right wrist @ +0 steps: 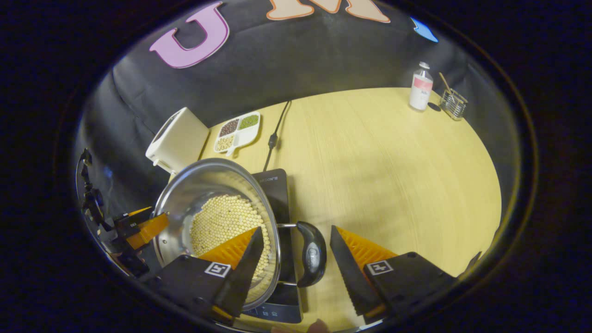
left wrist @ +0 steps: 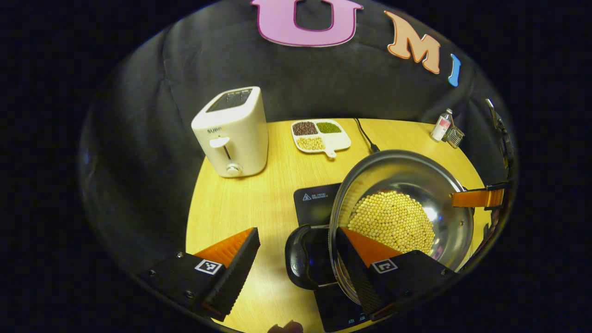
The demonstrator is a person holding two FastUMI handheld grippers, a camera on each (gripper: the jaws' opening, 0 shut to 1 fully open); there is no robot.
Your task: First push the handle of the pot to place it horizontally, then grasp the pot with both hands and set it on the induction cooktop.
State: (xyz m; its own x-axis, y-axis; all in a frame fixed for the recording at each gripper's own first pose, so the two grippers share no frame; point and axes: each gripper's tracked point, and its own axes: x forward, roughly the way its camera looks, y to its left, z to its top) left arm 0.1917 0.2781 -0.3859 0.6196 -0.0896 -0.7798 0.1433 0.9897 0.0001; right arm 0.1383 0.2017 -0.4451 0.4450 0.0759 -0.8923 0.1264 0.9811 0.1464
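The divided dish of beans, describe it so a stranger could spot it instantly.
Start at the white toaster at the table's far edge. Just beside it, toward the black power cord, lies the divided dish. It is white, with three compartments: dark red, green and yellow beans.

Opposite close downward views, shared pot [left wrist: 401, 217]

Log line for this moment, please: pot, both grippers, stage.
stage: pot over induction cooktop | pot: holds yellow beans | left gripper: open, straddling handle and rim | right gripper: open, straddling other handle
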